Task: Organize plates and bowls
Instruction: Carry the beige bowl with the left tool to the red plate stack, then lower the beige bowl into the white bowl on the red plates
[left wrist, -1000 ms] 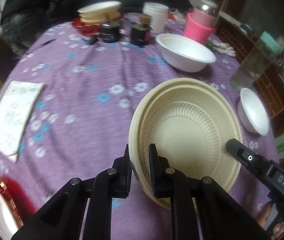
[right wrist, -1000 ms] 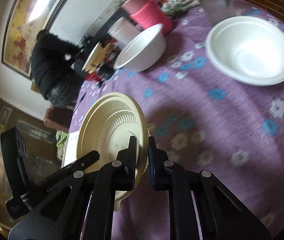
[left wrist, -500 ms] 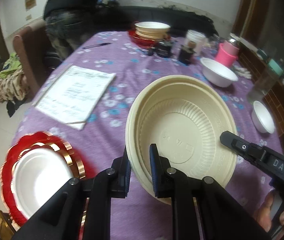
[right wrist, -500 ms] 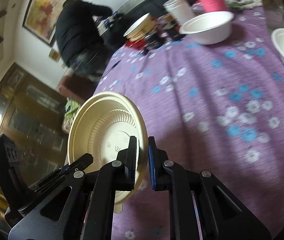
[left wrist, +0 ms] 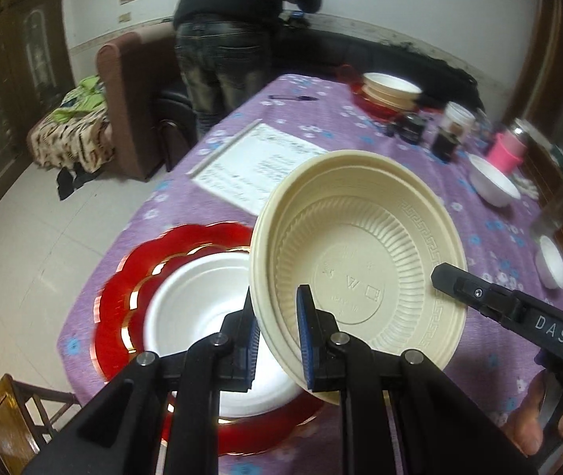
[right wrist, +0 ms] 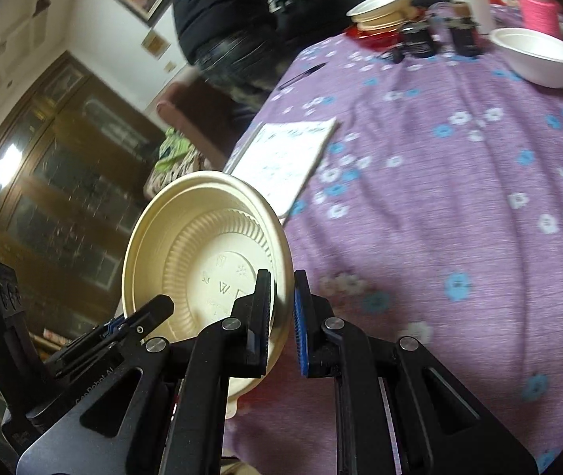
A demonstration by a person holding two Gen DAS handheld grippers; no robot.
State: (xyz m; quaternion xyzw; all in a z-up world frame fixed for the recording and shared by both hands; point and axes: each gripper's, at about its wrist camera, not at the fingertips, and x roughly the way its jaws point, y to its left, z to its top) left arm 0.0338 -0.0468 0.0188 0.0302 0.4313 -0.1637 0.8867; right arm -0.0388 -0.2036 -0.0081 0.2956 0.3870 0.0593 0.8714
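A stack of cream plastic bowls [left wrist: 360, 261] hangs tilted in the air, gripped on opposite rims. My left gripper [left wrist: 277, 340] is shut on its near rim. My right gripper [right wrist: 281, 312] is shut on the other rim of the cream bowls [right wrist: 206, 253]; its finger shows in the left wrist view [left wrist: 499, 304]. Below the bowls, a white foam bowl [left wrist: 202, 308] sits on a red gold-edged plate [left wrist: 131, 277] at the table's near left edge.
The purple flowered tablecloth [right wrist: 459, 206] carries a white paper pad [left wrist: 265, 162], two white foam bowls [left wrist: 493, 184] [left wrist: 552, 261], a far stack of bowls on a red plate [left wrist: 388, 91], jars and a pink cup [left wrist: 507, 146]. A person [left wrist: 238, 19] stands behind.
Both grippers carried the cream bowls left and toward the near table edge. The red plate with the white bowl now lies right under them.
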